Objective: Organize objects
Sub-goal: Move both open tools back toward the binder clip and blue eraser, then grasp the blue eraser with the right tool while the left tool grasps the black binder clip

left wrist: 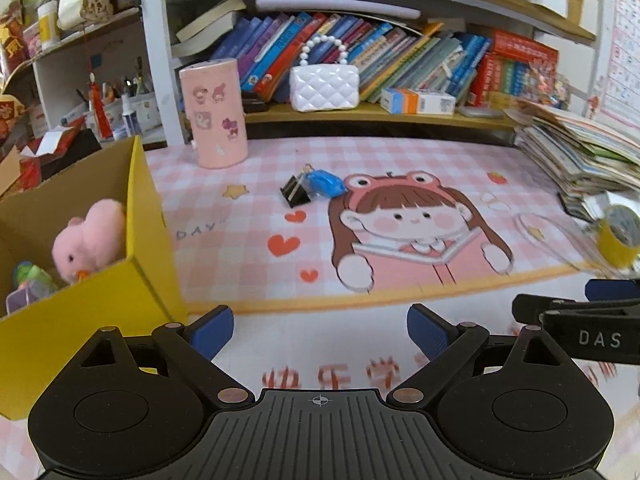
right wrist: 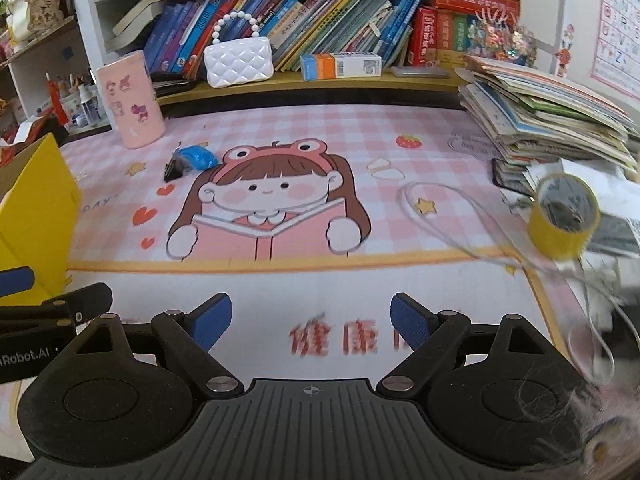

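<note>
Blue wrapper (left wrist: 325,184) by the black clip (left wrist: 295,194), mid-mat: crinkly, light, I'd pinch its middle. Both my grippers (left wrist: 320,328) (right wrist: 311,320) gape empty

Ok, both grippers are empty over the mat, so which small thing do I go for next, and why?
Probably reach the left gripper forward to the black binder clip. Both the left and the right gripper stand open and hold nothing, the yellow box already holds a pink plush toy, and the clip lies loose on the mat beside the blue wrapper, nearer the box than the tape roll.
</note>
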